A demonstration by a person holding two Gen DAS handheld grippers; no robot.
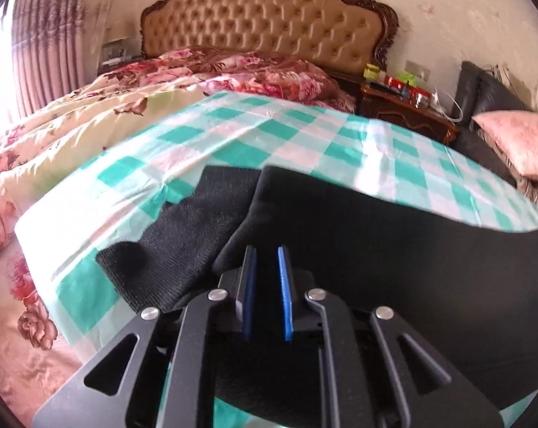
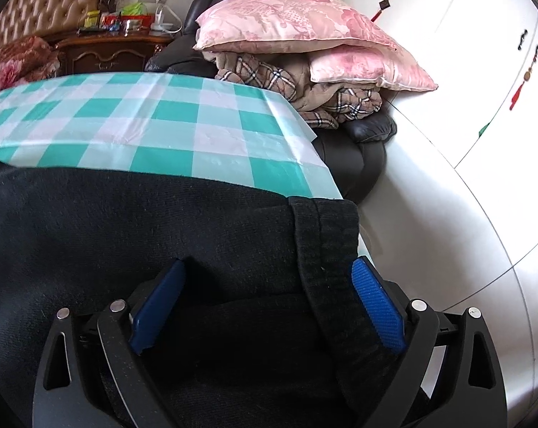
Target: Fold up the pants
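Black knit pants (image 1: 375, 235) lie on a green and white checked cloth (image 1: 269, 135) spread over the bed. In the left wrist view my left gripper (image 1: 267, 253) hovers over the pants where a folded layer overlaps a lower one; its blue pads (image 1: 285, 296) stand a narrow gap apart with no cloth between them. In the right wrist view the pants (image 2: 126, 221) fill the foreground, and a ribbed band (image 2: 322, 235) lies near the cloth's right edge. My right gripper (image 2: 269, 267) is open wide, with its fingers on either side of the band end, above the fabric.
A tufted headboard (image 1: 269, 10) and floral bedding (image 1: 72, 125) lie beyond the cloth. A dark wooden nightstand (image 2: 112, 50) with clutter stands at the back. Pink pillows (image 2: 297, 25) and a plaid blanket are piled on a dark chair. White wardrobe doors (image 2: 465, 71) are at the right.
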